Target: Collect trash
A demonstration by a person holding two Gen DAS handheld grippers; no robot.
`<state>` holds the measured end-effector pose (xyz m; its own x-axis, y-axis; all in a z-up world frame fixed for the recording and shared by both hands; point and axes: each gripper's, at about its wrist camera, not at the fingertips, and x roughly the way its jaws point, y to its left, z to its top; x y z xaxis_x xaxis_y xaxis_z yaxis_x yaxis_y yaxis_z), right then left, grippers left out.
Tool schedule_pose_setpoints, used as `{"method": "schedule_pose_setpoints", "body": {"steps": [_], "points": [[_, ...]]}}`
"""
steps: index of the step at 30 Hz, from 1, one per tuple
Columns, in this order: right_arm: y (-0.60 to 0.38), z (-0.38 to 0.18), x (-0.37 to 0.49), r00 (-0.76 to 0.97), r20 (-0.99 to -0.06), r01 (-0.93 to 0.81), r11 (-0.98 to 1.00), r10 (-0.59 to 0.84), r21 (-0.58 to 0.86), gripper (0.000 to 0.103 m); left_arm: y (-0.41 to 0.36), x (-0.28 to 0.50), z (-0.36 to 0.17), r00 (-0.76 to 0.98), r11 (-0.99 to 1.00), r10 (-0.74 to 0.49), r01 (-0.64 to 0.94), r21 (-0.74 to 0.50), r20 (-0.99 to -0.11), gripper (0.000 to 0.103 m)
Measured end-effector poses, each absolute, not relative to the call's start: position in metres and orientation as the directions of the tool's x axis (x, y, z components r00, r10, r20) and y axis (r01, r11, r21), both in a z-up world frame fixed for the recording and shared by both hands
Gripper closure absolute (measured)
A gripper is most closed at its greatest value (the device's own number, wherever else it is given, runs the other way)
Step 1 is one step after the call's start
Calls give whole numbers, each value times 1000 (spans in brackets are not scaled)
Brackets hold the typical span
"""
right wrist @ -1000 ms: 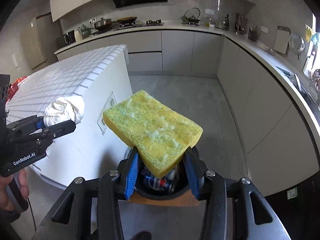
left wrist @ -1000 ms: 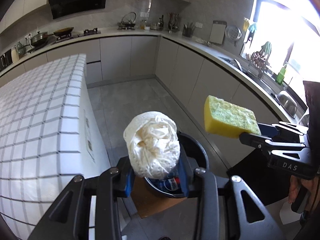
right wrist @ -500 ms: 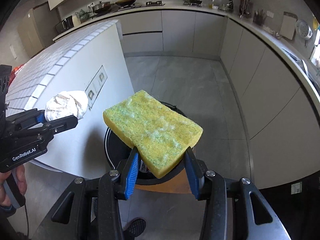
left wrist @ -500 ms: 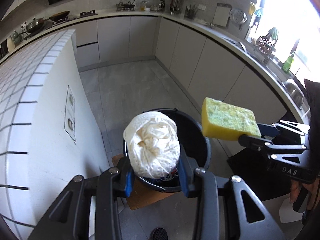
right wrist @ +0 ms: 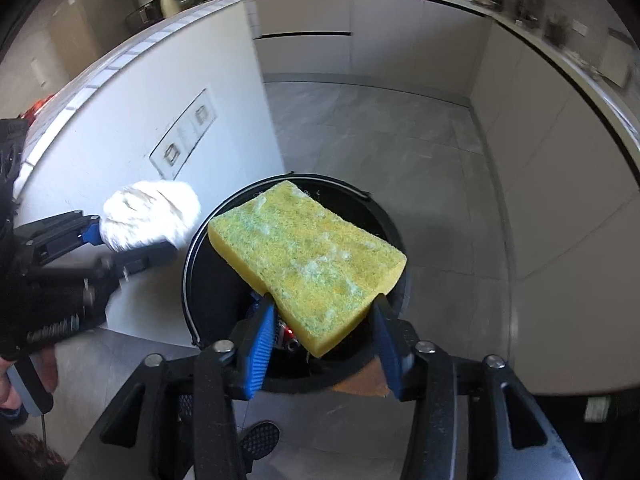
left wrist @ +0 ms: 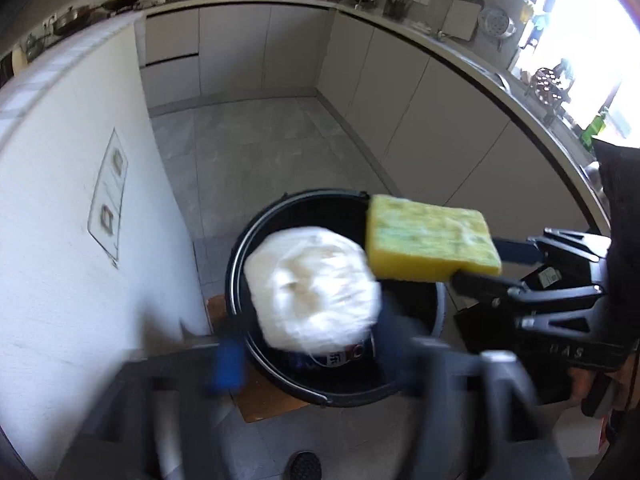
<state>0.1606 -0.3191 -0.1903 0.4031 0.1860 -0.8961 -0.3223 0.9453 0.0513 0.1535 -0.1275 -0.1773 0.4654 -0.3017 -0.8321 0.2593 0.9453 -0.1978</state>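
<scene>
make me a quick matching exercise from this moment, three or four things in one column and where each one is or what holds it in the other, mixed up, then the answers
Things:
1. yellow sponge
2. white paper wad
3. black bin
4. drink can

Places:
A. lying at the bottom of the bin
B. standing on the floor beside the white island, on a brown board
C. between the blue pads of the right gripper
D. at the left gripper, above the bin's opening

Pairs: 1-C, 2-D, 3-B, 4-A
</scene>
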Motion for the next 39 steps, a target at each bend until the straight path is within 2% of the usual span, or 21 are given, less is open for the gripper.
{"method": "schedule_pose_setpoints", "body": {"steps": [1, 2, 3, 9, 25, 39], "points": [[-319, -201, 166, 393, -908, -320, 947, 145, 12, 0, -125, 153, -186, 472, 965, -237, 213, -152, -849, 5], [-320, -210, 170, 395, -916, -301, 952, 67, -60, 0, -122, 154, -190, 464, 974, -208, 180, -139, -861, 5], [-322, -213, 170, 401, -914, -300, 952, 64, -65, 0, -118, 152, -192, 453, 974, -212, 165, -153, -866, 5], [-329, -215, 170, 405, -911, -290, 956, 76, -49, 0, -113, 143, -191, 464, 983, -171, 143, -118, -869, 5], [-315, -188, 160, 454, -888, -275, 960, 73, -62, 0, -101, 148, -167, 497, 982, -168, 157, -102, -851, 4], [-312, -141, 136, 518, -854, -223, 971, 40, -89, 0, -92, 132, -125, 542, 976, -196, 190, -108, -817, 4]]}}
